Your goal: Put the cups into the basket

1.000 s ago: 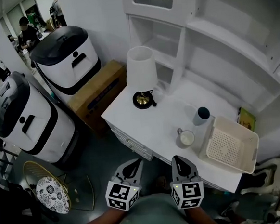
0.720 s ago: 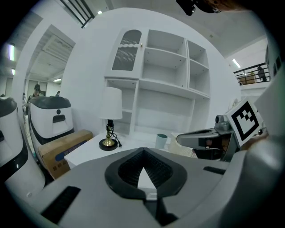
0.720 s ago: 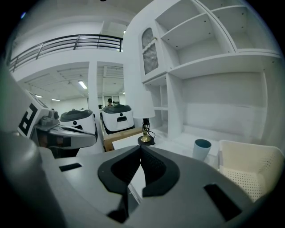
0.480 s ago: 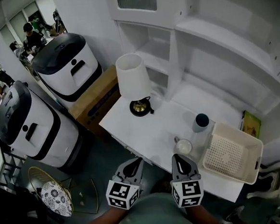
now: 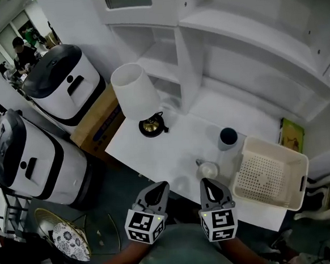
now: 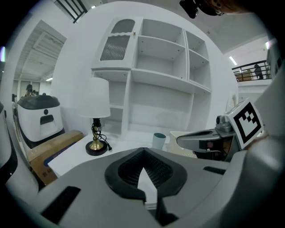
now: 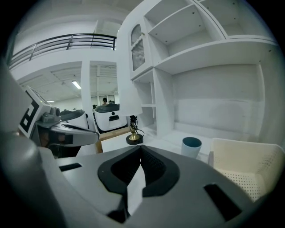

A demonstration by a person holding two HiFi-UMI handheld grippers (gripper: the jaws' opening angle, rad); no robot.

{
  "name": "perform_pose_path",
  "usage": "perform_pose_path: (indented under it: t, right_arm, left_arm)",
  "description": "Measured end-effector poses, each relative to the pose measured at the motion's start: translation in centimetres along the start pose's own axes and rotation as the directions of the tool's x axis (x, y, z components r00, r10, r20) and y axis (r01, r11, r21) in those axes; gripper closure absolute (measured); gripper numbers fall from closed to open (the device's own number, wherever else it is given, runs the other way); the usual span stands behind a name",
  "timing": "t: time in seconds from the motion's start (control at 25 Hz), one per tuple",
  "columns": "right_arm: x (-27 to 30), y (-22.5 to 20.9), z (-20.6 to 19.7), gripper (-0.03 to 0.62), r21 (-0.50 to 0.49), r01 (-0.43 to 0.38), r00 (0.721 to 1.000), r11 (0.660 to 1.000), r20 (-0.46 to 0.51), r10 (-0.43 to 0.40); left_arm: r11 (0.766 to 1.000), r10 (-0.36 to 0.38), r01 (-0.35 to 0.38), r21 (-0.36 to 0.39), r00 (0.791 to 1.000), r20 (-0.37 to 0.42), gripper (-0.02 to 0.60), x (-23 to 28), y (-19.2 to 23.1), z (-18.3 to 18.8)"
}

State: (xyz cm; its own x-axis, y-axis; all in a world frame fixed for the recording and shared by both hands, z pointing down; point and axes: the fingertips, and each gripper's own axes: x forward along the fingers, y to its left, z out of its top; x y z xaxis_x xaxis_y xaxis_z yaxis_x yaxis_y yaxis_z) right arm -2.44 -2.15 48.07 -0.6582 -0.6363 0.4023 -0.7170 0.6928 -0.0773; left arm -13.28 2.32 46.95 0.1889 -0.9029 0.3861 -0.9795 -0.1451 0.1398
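Note:
A pale cup with a dark teal inside (image 5: 228, 138) stands upright on the white table (image 5: 171, 139), left of the white perforated basket (image 5: 269, 174). A white mug (image 5: 208, 169) sits nearer the front edge, just ahead of my right gripper (image 5: 208, 183). My left gripper (image 5: 159, 187) hovers beside it at the table's near edge. Both are shut with nothing in them. The left gripper view shows the teal cup (image 6: 159, 140) beyond its closed jaws; the right gripper view shows the cup (image 7: 191, 146) and the basket (image 7: 249, 169) to its right.
A white-shaded lamp (image 5: 134, 97) with a brass base stands at the table's left end. White shelving (image 5: 243, 42) rises behind the table. Two large white-and-black machines (image 5: 64, 79) and a cardboard box (image 5: 98, 119) stand on the floor to the left.
The head view has shifted: the table, lamp, cups and basket now sit further left and nearer. Both grippers keep their place, shut. Nothing on the table has moved.

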Motion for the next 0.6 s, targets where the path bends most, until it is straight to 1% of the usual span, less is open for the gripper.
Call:
perform_pose_path:
  t: [0.28,0.48,0.6]
  right_arm:
    - [1.4,-1.7,0.1,0.580,0.027,0.118,0.993,0.993,-0.022,-0.117]
    - [2.2,-3.3,-0.1,0.579,0.059,0.210,0.977,0.976,-0.040,-0.208]
    - [2.7,-4.0,-0.2,0.577,0.079,0.251,0.968,0.965,-0.046,-0.248]
  left_arm:
    - [0.994,-0.104,0.104,0.028,0.994,-0.019,0.575,3.5,0.8,0.8]
    - [0.980,-0.191,0.194,0.054,0.980,-0.049,0.575,6.2,0.8,1.2]
    - [0.970,-0.229,0.234,0.067,0.971,-0.066,0.575,7.7,1.0,1.3]
